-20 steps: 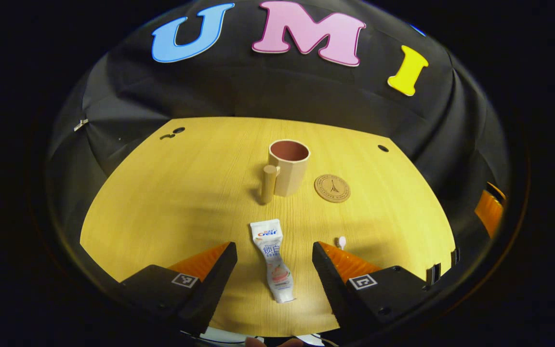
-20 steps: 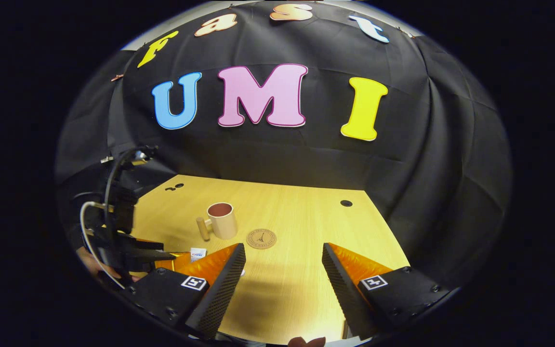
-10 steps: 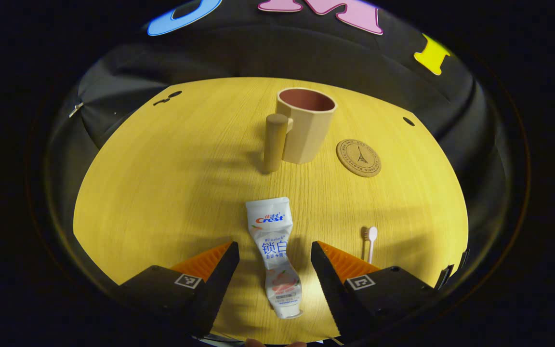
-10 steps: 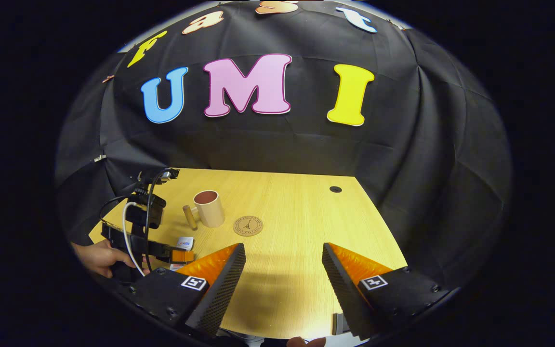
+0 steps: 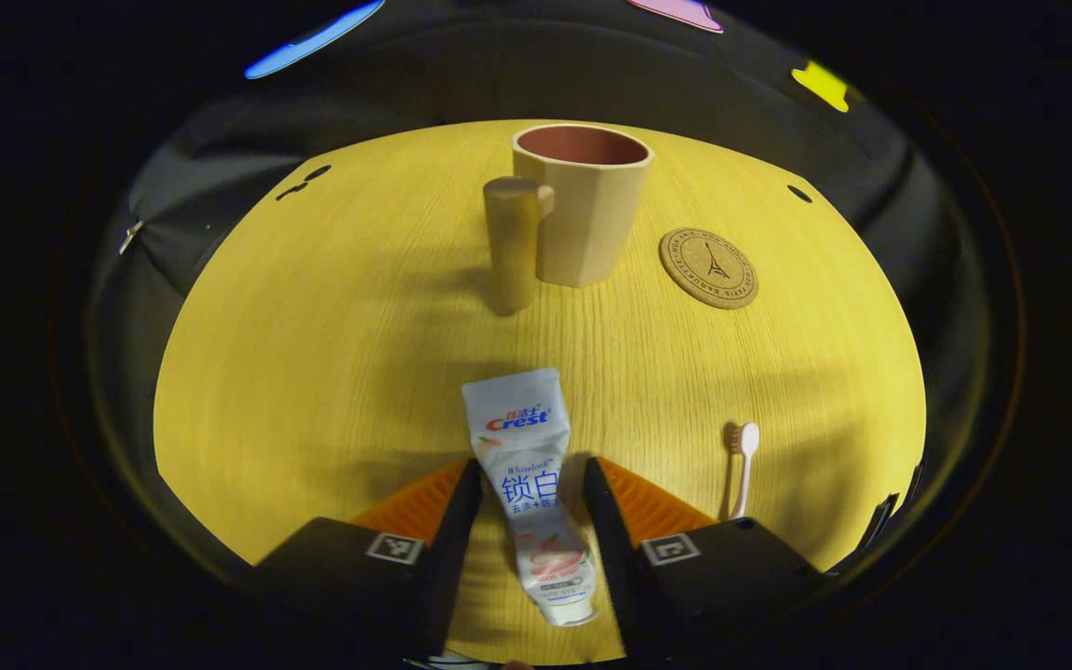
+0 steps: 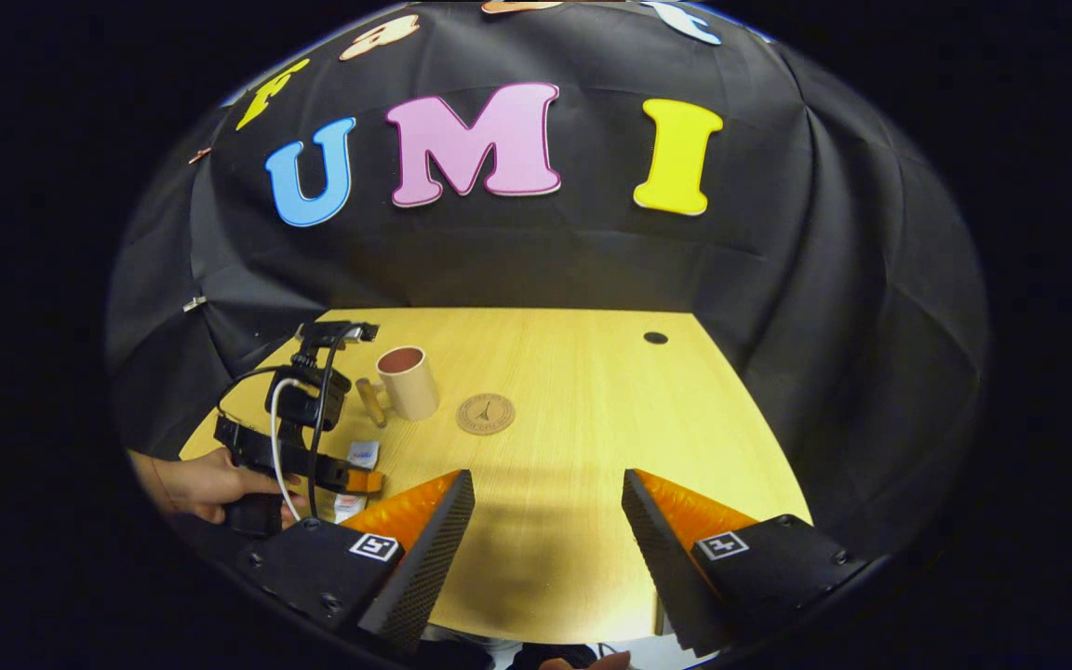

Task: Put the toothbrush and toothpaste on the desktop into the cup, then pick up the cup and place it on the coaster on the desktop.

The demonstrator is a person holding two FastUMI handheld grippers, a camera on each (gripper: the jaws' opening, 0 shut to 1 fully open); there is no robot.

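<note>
The white toothpaste tube point(image 5: 522, 437) lies flat on the wooden desktop point(image 5: 331, 354), cap end toward me. My left gripper point(image 5: 532, 463) straddles its middle, the jaws narrowed with a thin gap on each side. A toothbrush point(image 5: 743, 465) lies to the right, its head pointing away. Farther back stand the beige cup point(image 5: 582, 209), with a thick cylindrical handle point(image 5: 510, 242), and the round cork coaster point(image 5: 709, 268) to its right. In the right gripper view, my right gripper point(image 6: 545, 489) hovers open above the desk's near edge, with the left gripper point(image 6: 350, 479), toothpaste tube point(image 6: 362, 453), cup point(image 6: 408, 383) and coaster point(image 6: 486, 413) at left.
A person's hand point(image 6: 201, 484) holds the left gripper, with cables looping above it. A small dark hole point(image 6: 655, 338) marks the desk's far right part, and two more point(image 5: 305, 183) lie at its far left. Black cloth walls close the desk in at the back and sides.
The left gripper has come forward and down over the toothpaste tube, and its jaws have narrowed around it. The right gripper has barely shifted and stays open.
</note>
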